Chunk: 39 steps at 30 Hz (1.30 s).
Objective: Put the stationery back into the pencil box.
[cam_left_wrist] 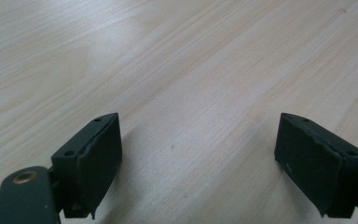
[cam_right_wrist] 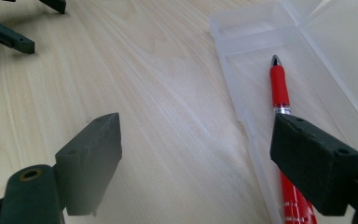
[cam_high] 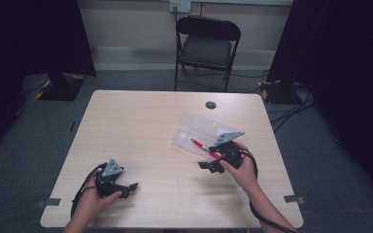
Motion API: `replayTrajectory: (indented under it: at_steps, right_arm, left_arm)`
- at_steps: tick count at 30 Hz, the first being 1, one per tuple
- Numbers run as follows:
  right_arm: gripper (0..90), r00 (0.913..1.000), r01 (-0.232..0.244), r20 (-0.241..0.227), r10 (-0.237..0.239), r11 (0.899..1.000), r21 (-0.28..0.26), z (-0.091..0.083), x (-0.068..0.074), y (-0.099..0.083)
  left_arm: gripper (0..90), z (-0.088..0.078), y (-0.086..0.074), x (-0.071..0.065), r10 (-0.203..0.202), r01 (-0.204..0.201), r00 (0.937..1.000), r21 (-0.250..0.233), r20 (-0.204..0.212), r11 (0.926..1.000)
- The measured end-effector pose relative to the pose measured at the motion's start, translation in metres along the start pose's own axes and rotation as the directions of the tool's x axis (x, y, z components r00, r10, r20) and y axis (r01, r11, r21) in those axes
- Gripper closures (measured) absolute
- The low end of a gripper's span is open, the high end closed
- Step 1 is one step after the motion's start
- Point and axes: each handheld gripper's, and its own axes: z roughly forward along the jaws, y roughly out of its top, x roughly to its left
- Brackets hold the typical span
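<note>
- My right tool (cam_right_wrist: pixel 196 154) stood wide with nothing between its jaws, low over the tabletop (cam_right_wrist: pixel 135 93) at the near edge of the clear plastic case (cam_right_wrist: pixel 256 56).
- The red pen (cam_right_wrist: pixel 279 86) lay inside the case's open tray, just ahead of my right tool, its lower end passing behind that tool's outer jaw; its dark tip pointed away from me.
- In the high view the case (cam_high: pixel 201 127) sat just beyond my right tool (cam_high: pixel 212 164), its lid folded open on the far side, with the pen (cam_high: pixel 200 145) lying slantwise in it.
- My left tool (cam_left_wrist: pixel 198 154) was also wide and empty, resting over bare wood well apart from the case; in the high view I saw it (cam_high: pixel 126 187) near the tabletop's near edge.
- I judged the pen light, stiff and smooth, likely to roll or slip, so I would take it across the red barrel near its middle.
- The case looked thin and springy; I would pinch its wall or lid edge gently.
</note>
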Motion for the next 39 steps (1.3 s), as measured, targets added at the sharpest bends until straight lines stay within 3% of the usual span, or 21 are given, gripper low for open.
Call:
replayTrajectory:
  at_steps: [17,39]
  right_arm:
    - [16.2,0.9988,0.021,-0.044,-0.02,1.0,0.003,-0.014,0.015,-0.012]
    - [16.2,0.9979,0.044,-0.049,-0.043,0.999,0.031,-0.028,0.027,-0.045]
  left_arm:
    - [14.7,0.0,0.0,0.0,0.002,-0.002,1.0,0.006,-0.003,1.0]
    - [14.7,-0.001,0.001,0.0,0.005,-0.005,1.0,0.014,-0.004,0.9999]
